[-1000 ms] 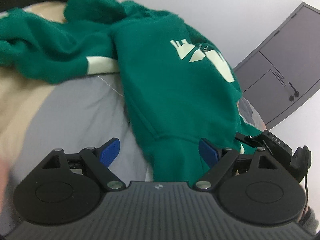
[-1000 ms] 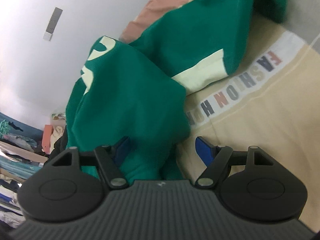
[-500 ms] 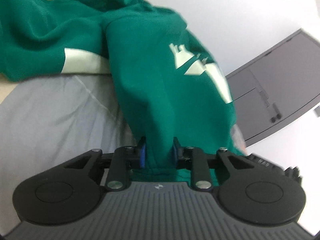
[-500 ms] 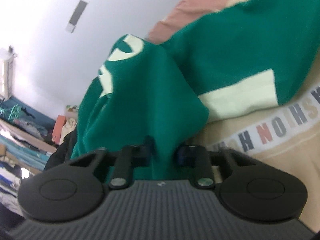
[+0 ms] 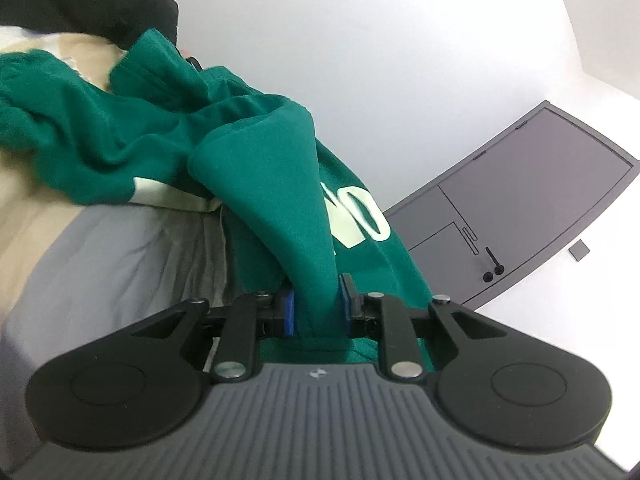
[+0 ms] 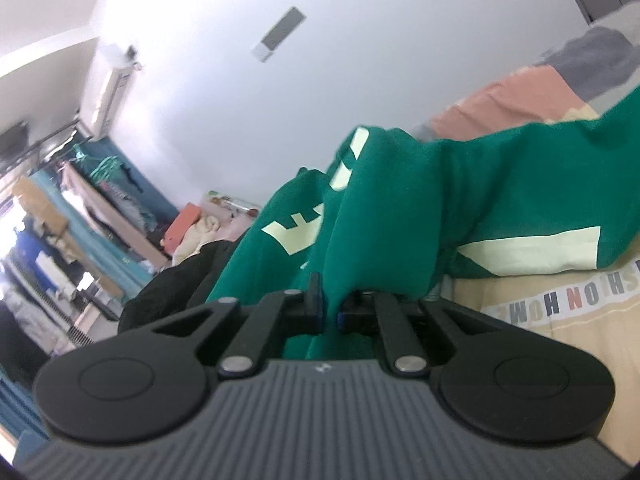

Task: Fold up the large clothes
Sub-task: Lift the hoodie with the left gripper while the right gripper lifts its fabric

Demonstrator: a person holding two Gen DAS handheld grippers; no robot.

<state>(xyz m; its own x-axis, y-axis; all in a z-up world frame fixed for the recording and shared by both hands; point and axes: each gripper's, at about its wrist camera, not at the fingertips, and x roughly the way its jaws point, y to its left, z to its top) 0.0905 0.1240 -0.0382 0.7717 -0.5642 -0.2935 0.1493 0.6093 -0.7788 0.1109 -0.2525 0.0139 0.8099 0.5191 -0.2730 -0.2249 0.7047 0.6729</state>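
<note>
The green sweatshirt [image 5: 280, 184] is clenched at its hem by the left tongs [image 5: 316, 308], closing tighter, and the right tongs [image 6: 330, 312] — pulled up off the bed [image 6: 560, 344], presumably for spreading before folding.

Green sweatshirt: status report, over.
Left gripper closing on green sweatshirt hem. Right gripper shut on it too. Garment bunched on the bed; nothing in the way.

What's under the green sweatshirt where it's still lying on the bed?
The green sweatshirt lies on a beige and grey bed cover, with "FASHION HOME" lettering showing at its edge. Anything beneath the garment is hidden. Both grippers pinch it.
</note>
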